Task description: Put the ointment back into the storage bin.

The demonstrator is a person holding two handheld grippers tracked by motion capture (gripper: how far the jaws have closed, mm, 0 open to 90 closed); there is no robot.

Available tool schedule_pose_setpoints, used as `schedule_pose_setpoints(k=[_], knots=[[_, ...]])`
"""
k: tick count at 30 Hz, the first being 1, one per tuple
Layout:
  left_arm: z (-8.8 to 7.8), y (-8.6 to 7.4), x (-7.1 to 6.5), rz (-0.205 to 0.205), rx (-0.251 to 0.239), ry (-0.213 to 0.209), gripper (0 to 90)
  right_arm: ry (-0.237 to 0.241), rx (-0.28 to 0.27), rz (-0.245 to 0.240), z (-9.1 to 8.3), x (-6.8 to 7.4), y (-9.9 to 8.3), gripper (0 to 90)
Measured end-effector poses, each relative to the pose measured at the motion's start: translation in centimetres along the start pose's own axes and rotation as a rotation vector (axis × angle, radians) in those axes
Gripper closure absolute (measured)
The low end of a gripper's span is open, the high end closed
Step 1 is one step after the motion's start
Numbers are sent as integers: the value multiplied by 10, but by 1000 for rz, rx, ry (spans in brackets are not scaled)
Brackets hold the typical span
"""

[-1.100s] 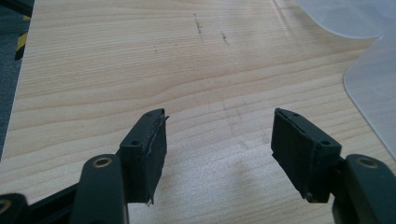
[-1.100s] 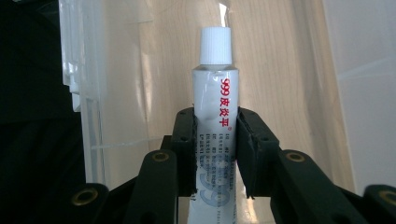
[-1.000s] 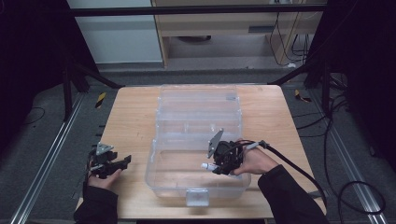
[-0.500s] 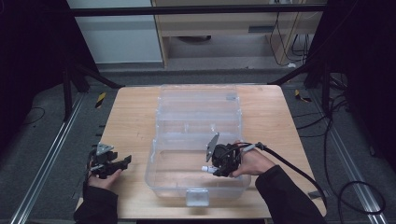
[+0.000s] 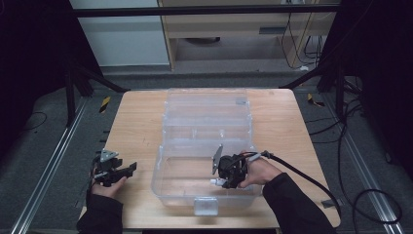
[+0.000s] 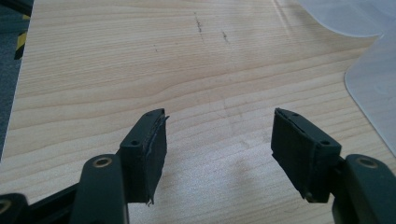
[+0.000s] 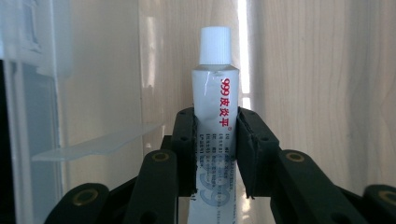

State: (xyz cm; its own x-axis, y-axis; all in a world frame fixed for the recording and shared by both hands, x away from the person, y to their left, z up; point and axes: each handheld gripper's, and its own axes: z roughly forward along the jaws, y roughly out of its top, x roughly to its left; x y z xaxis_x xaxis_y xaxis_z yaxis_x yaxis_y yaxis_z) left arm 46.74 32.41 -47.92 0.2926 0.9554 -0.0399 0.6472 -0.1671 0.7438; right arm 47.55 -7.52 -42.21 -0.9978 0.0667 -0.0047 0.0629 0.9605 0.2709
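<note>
A clear plastic box (image 5: 161,165) stands open in the middle of the wooden table (image 5: 136,122), its lid (image 5: 207,105) laid back on the far side. My right gripper (image 5: 220,179) is inside the box's front part, shut on a white tube (image 5: 215,182). In the right gripper view the tube (image 7: 215,93) has red "999" print and a white cap, and it stands up between the jaws of that gripper (image 7: 215,140), above the box floor. My left gripper (image 5: 127,170) rests low at the table's left front, open and holding nothing (image 6: 218,135).
The box's clear wall (image 7: 42,93) rises close at the left of the right gripper view. A clear plastic edge (image 6: 373,79) lies at the right of the left gripper view. Bare wood stretches left of the box. A black cable (image 5: 302,178) trails from the right gripper.
My right gripper has sunk a little lower and nearer the box's front with the tube in it. The left gripper has not moved.
</note>
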Motion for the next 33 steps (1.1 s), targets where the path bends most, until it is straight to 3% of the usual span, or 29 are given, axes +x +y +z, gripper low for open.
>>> schedule_pose_setpoints(k=[18,33], knots=[[0,0,0,1,1,0,359,4,85,-10,24,-5,-3,698],[1,0,-1,2,4,-3,358,6,118,6,26,-3,-1,692]])
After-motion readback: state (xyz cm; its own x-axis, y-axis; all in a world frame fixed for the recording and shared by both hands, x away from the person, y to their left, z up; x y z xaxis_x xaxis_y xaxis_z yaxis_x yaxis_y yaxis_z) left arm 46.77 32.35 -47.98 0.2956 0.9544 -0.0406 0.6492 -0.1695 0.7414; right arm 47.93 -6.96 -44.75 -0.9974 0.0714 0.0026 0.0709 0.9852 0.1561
